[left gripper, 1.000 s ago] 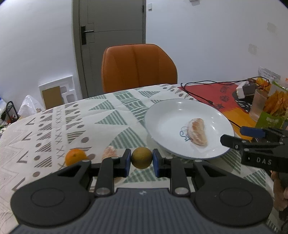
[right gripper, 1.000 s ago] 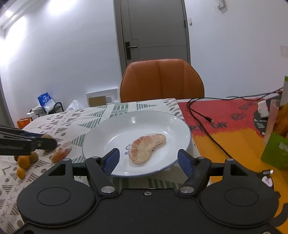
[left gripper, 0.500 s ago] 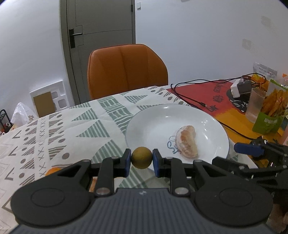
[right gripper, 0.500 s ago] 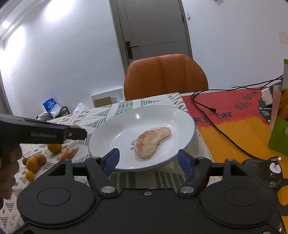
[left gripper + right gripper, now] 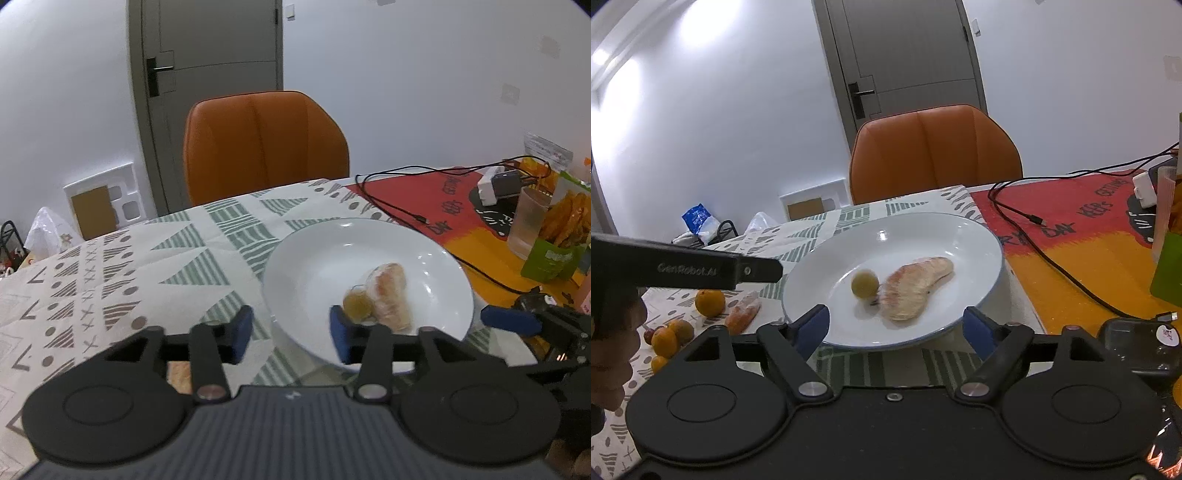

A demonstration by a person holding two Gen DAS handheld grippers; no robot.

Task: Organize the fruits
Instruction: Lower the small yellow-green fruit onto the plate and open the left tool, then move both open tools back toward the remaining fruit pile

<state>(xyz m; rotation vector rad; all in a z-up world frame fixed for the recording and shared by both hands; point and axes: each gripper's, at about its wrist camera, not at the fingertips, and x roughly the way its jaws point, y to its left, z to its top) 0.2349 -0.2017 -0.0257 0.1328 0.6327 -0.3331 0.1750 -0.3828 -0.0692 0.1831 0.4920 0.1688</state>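
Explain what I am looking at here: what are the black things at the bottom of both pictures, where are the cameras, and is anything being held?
No robot arm here: a person holds a two-finger claw in each hand, and a wide-angle camera on each claw looks forward along its fingers. The black shapes at the bottom are the claws' own bodies.

One picture is from the left claw, the other from the right claw. Both are open and hold nothing.

Ahead is a white plate on a patterned tablecloth. In it lie a peeled citrus piece and a small round yellowish fruit, side by side. The right view also shows the left claw's arm reaching in from the left, with oranges and another peeled piece on the cloth beside the plate. Behind stands an orange chair.
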